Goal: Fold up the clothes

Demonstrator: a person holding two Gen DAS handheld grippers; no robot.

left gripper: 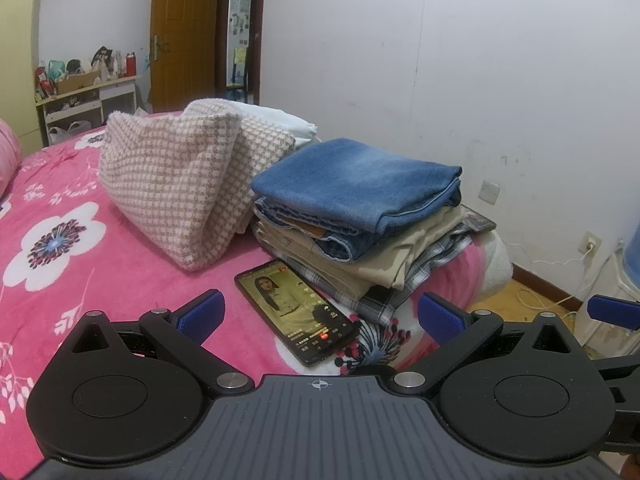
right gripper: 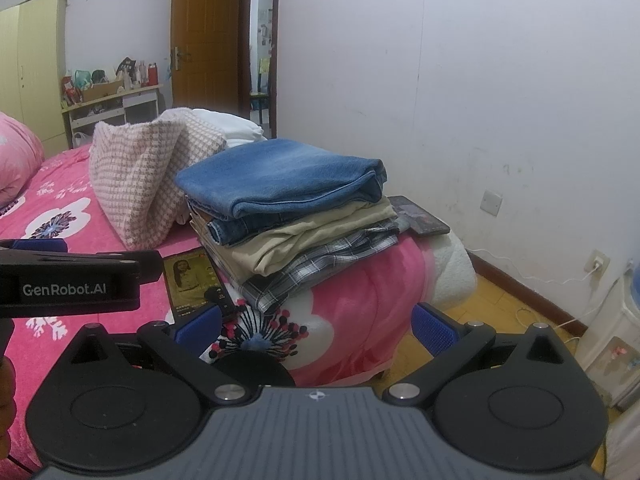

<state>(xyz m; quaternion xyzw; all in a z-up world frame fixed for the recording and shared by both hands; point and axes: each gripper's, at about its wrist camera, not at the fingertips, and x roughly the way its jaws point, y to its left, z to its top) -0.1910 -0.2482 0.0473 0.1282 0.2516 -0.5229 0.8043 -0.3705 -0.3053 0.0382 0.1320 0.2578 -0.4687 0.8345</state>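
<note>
White walls and a brown door stand behind a bed covered with a pink flowered blanket [left gripper: 80, 272].

From the left wrist view, the left gripper [left gripper: 320, 316] hangs over the blanket with its blue pads spread wide, and nothing is between them. Just ahead of it a phone [left gripper: 298, 312] lies face up with its screen lit. Behind the phone is a stack of folded clothes: blue jeans [left gripper: 356, 184] on top, a beige garment [left gripper: 380, 256] under them, and a plaid shirt [left gripper: 384, 292] at the bottom. A checked beige-and-white cloth [left gripper: 176, 184] leans beside the stack in a loose heap, not folded, with something white behind it. I think this cloth is the next piece to fold. It looks thick and soft, so it will sag and not slide much on the blanket; I would take it by a corner or along a free edge. A cardboard box [left gripper: 76, 82] stands on the far shelf; its contents are too small to tell.

From the right wrist view, the right gripper [right gripper: 316, 326] is also wide open and empty, near the corner of the bed. The left gripper's body crosses the left side of this picture. A second, dark phone [right gripper: 420, 216] lies just behind the stack, near the bed's edge by the wall. The jeans look heavy and stiff, and they press the pile flat.
</note>
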